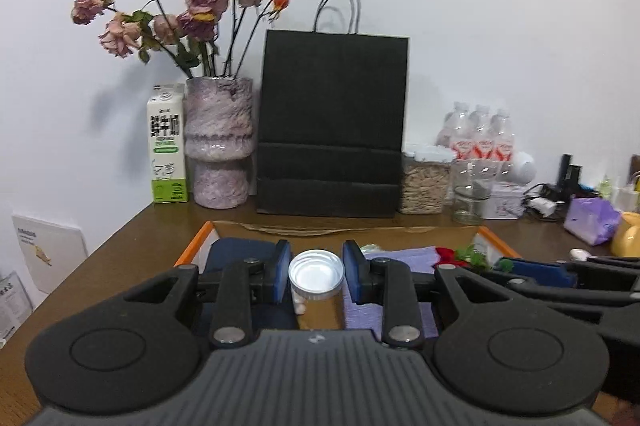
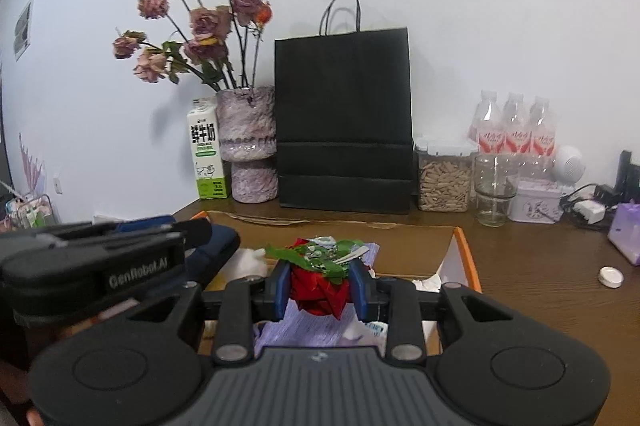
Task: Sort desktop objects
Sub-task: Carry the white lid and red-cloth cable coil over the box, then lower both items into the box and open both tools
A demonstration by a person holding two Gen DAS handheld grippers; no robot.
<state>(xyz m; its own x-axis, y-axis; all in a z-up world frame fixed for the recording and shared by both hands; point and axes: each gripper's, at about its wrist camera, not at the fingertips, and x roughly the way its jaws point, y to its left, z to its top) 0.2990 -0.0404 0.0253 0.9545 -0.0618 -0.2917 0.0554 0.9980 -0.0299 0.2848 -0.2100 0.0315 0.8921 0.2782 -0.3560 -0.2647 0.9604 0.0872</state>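
My left gripper (image 1: 317,276) is shut on a small clear jar with a silver screw lid (image 1: 316,276), held upright above an open cardboard box with orange edges (image 1: 196,240). White bits show at the jar's bottom. My right gripper (image 2: 320,288) is shut on a red artificial rose with green leaves (image 2: 318,290), also above the box (image 2: 466,254). Each gripper shows in the other's view: the right one (image 1: 560,276) at the right edge, the left one (image 2: 100,262) at the left. Inside the box lie a dark blue pouch (image 1: 240,252) and a purple cloth (image 2: 308,330).
Along the wall stand a milk carton (image 1: 168,146), a vase of dried roses (image 1: 219,146), a black paper bag (image 1: 332,122), a seed container (image 2: 443,178), a glass jar (image 2: 494,190) and water bottles (image 2: 514,126). A purple pack (image 1: 592,216) and a loose silver lid (image 2: 611,276) lie at right.
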